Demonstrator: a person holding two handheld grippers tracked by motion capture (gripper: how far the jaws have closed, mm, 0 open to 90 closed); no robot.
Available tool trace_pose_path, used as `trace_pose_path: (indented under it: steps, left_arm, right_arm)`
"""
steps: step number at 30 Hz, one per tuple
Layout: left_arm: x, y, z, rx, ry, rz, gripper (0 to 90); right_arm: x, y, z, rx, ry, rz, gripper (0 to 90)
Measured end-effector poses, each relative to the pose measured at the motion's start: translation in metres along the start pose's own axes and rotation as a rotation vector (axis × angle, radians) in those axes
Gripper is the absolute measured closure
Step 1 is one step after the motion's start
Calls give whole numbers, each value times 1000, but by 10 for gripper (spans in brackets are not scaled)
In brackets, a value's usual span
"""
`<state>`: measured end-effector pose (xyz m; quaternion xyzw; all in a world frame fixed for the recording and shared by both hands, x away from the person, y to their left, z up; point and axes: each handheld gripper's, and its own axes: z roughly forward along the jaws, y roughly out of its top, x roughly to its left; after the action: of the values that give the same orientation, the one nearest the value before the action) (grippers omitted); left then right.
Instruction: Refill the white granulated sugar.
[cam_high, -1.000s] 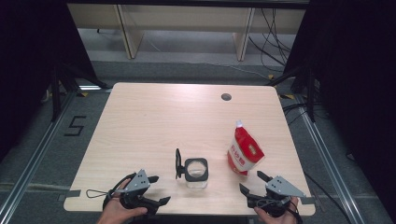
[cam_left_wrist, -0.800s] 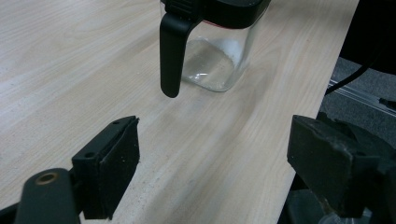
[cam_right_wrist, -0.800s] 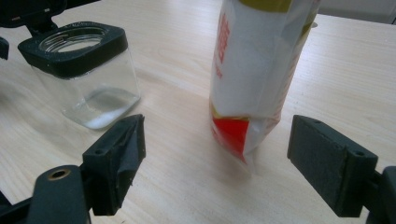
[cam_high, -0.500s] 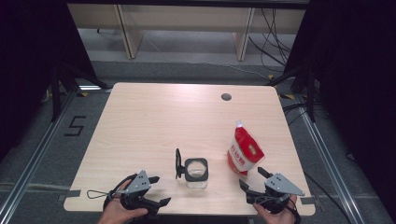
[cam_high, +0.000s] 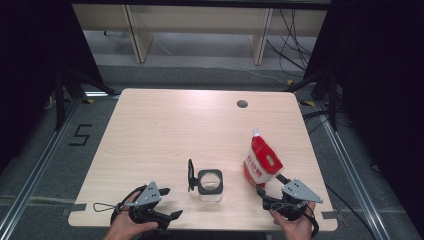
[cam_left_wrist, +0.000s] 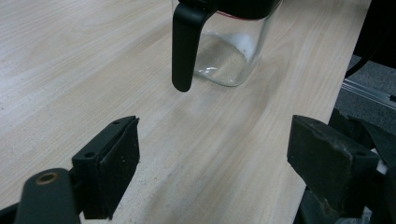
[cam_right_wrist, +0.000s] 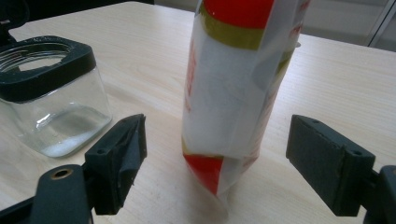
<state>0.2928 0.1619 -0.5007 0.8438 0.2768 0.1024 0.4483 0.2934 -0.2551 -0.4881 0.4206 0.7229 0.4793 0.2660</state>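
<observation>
Barely anything has shifted over the last second: the right gripper (cam_high: 270, 196) has crept a little forward and down toward the red-and-white pouch (cam_high: 262, 161), while the left gripper (cam_high: 167, 205) sits where it was at the near edge of the counter (cam_high: 165, 125). That reads as the very start of an approach, with nothing grasped yet.

Nearest, in the right gripper view, its fingers (cam_right_wrist: 119, 161) stand wide apart and empty, with the pouch (cam_right_wrist: 233, 93) upright between their lines but a little ahead of them, not touched. The left gripper's fingers (cam_left_wrist: 112, 168) are equally spread and hold nothing; bare wood lies between them.

A little farther in stands the square glass jar (cam_high: 210, 184), between the two grippers, its black collar open and its hinged lid (cam_high: 190, 175) flipped up on its left side. A thin layer of white grains lies at its bottom (cam_right_wrist: 60, 140). The pouch stands just right of the jar, apart from it.

Judging by this, the pouch will probably be gripped first, likely to pour into the jar.
</observation>
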Motion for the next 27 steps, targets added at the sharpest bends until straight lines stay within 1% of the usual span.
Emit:
trace_pose_path:
  steps: [1, 2, 3, 4, 5, 6, 7, 8, 9, 10, 11, 12, 13, 16, 17, 18, 19, 20, 22, 23, 24, 25, 26, 27]
  left_arm:
    - [0, 0, 0, -11, 1, 6, 165]
    - [1, 0, 0, -13, 1, 3, 167]
    - [0, 0, 0, -16, 1, -6, 167]
    - [0, -1, 0, -27, -3, -14, 167]
    - [2, 0, 0, -31, -2, 5, 167]
    - [2, 0, 0, -31, -2, 5, 167]
    - [3, 0, -1, -19, -1, 1, 167]
    - [2, 0, -1, -20, -1, -10, 167]
    - [2, 0, -1, -12, 0, -14, 167]
    - [2, 0, -1, -12, 0, -14, 167]
    - [1, 0, -1, -20, -3, -19, 167]
    - [1, 0, -1, -20, -3, -19, 167]
    - [2, 0, -1, -18, -4, -2, 167]
    - [2, 0, 0, -19, 3, 4, 167]
    - [1, 0, 0, -22, 0, -27, 167]
    - [1, 0, 1, -29, -3, -30, 168]
    - [1, -1, 2, -39, -6, -28, 167]
    - [1, -1, 1, -26, -3, -26, 168]
    - [1, -1, 1, -24, -6, -26, 167]
    - [1, 0, 1, -22, -7, -20, 167]
    - [1, 0, 1, -21, -7, -13, 167]
    - [2, 0, 1, -22, -7, -5, 167]
    - [3, 0, 1, -21, -8, 7, 167]
    - [2, 0, 1, -21, -8, 5, 167]
  right_arm:
    - [-4, 1, 4, -8, 24, -22, 212]
    - [-5, 0, 6, -17, 13, -14, 212]
    - [-7, 1, 7, -22, 21, -19, 212]
    - [-8, 1, 8, -18, 18, -14, 213]
    - [-9, 1, 9, -26, 16, -5, 213]
    - [-10, 1, 10, -37, 1, -26, 214]
    - [-10, 1, 11, -33, 5, -10, 214]
    - [-7, 1, 10, -17, 5, 33, 214]
    - [-11, 1, 13, -27, 7, -20, 214]
    - [-11, 1, 13, -27, 7, -20, 214]
    - [-9, 2, 14, -29, 7, 14, 221]
    - [-9, 2, 14, -27, 6, 8, 226]
    - [-10, 2, 16, -41, 5, -5, 227]
    - [-9, 3, 18, -40, 2, -6, 228]
    - [-9, 3, 21, -41, 10, -14, 230]
    - [-10, 3, 22, -36, 16, -23, 230]
    - [-8, 3, 22, -34, 11, -19, 231]
    - [-8, 3, 24, -32, 16, -6, 230]
    - [-10, 4, 26, -25, 18, -33, 230]
    - [-9, 3, 26, -32, 9, -26, 230]
    - [-9, 4, 27, -33, 15, -20, 230]
    - [-8, 3, 27, -27, 3, 1, 231]
    - [-8, 4, 27, -24, 3, -2, 230]
    - [-9, 3, 29, -38, 8, -17, 230]
